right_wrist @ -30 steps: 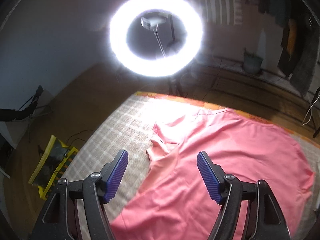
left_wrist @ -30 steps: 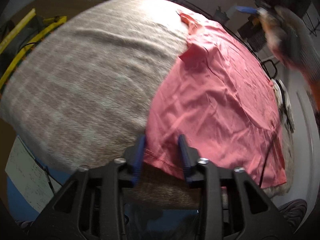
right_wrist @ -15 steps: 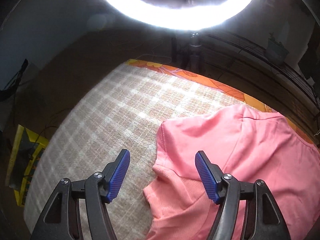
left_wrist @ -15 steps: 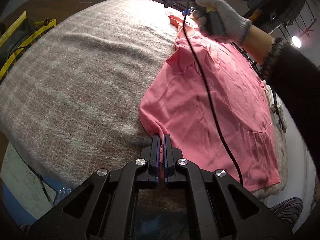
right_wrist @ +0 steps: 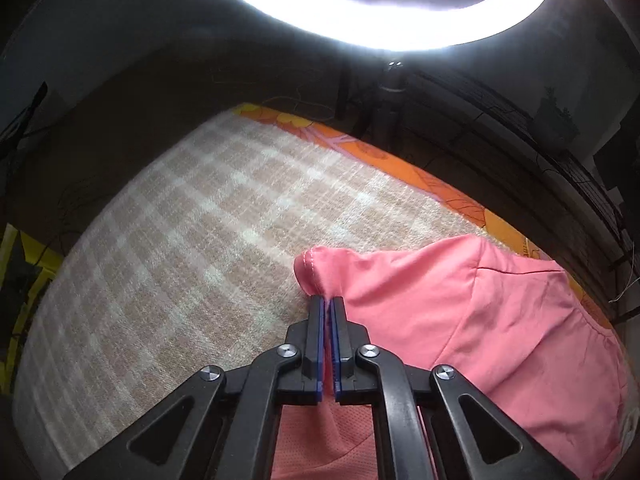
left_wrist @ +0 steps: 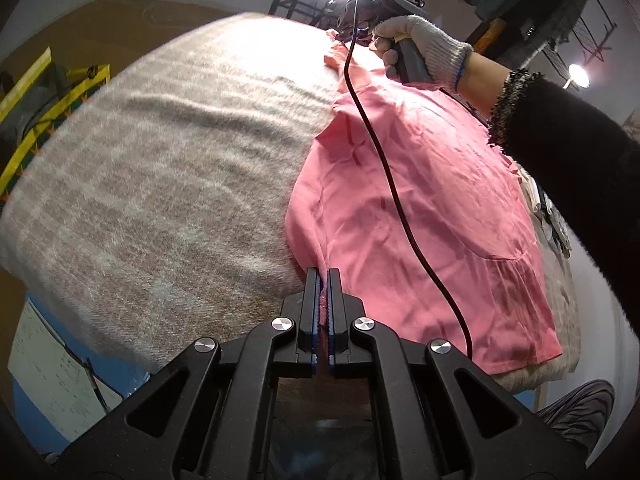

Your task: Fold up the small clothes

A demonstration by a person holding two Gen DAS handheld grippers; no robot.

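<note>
A pink T-shirt point(left_wrist: 420, 208) lies spread on a beige checked blanket point(left_wrist: 168, 160). My left gripper point(left_wrist: 323, 276) is shut on the shirt's near hem corner at its left edge. In the right wrist view my right gripper point(right_wrist: 328, 304) is shut on the pink shirt point(right_wrist: 460, 312) at its far sleeve edge, with a small fold of fabric bunched just past the tips. The right gripper also shows at the far end of the shirt in the left wrist view point(left_wrist: 360, 34), held by a gloved hand point(left_wrist: 420, 40), its tips hidden.
The right gripper's black cable point(left_wrist: 400, 208) hangs across the shirt. A bright ring light point(right_wrist: 380, 12) stands beyond the bed's far edge. An orange patterned sheet point(right_wrist: 400, 164) borders the blanket. Yellow-edged items point(left_wrist: 44, 92) sit on the floor to the left.
My left gripper shut on the hem corner within the last second. My right gripper came down toward the far sleeve and shut on it in the last half second.
</note>
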